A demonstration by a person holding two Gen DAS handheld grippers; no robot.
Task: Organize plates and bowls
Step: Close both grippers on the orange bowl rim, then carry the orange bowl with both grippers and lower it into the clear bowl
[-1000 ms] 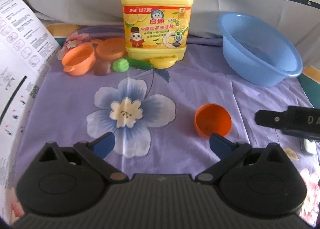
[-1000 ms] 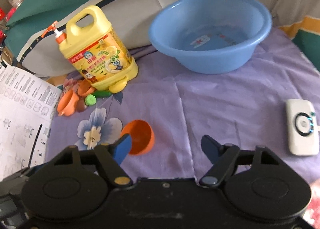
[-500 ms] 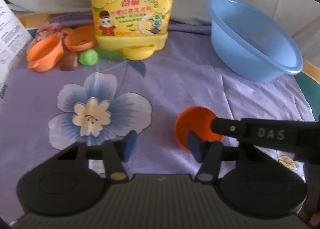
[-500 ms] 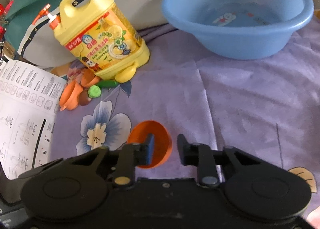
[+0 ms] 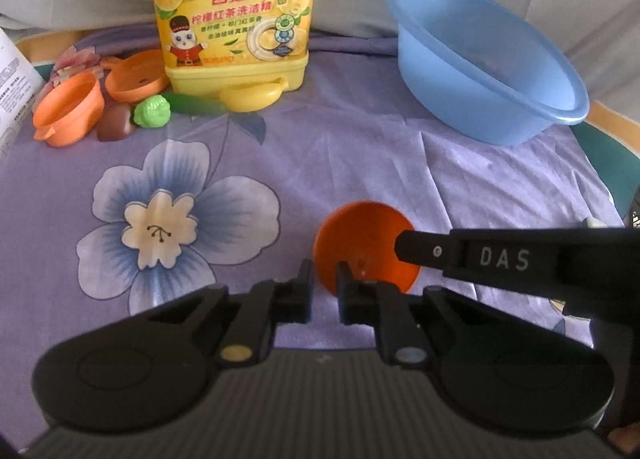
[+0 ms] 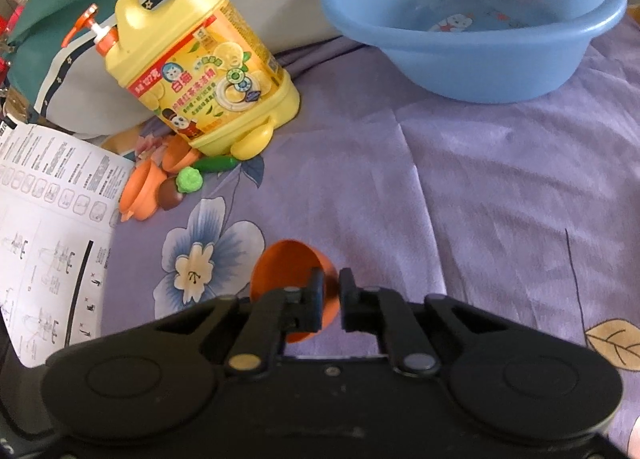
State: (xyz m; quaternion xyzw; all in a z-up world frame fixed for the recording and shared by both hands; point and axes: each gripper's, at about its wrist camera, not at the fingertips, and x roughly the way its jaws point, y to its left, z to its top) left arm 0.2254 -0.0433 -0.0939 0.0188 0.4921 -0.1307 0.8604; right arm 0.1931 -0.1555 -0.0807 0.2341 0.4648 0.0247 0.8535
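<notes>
The left gripper (image 5: 323, 275) has just been closing and now pinches the near rim of the small, smooth orange plastic bowl (image 5: 360, 237); the right gripper (image 6: 329, 287) has closed likewise on the rim's opposite side. The 2 claws hold the bowl over the wrinkled purple floral cloth (image 5: 360, 155), toward its near edge, well apart from the round blue plastic basin (image 5: 480, 71).

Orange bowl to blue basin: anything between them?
Nothing. In the left wrist view only bare purple cloth separates the orange bowl from the blue basin; the right wrist view agrees.
</notes>
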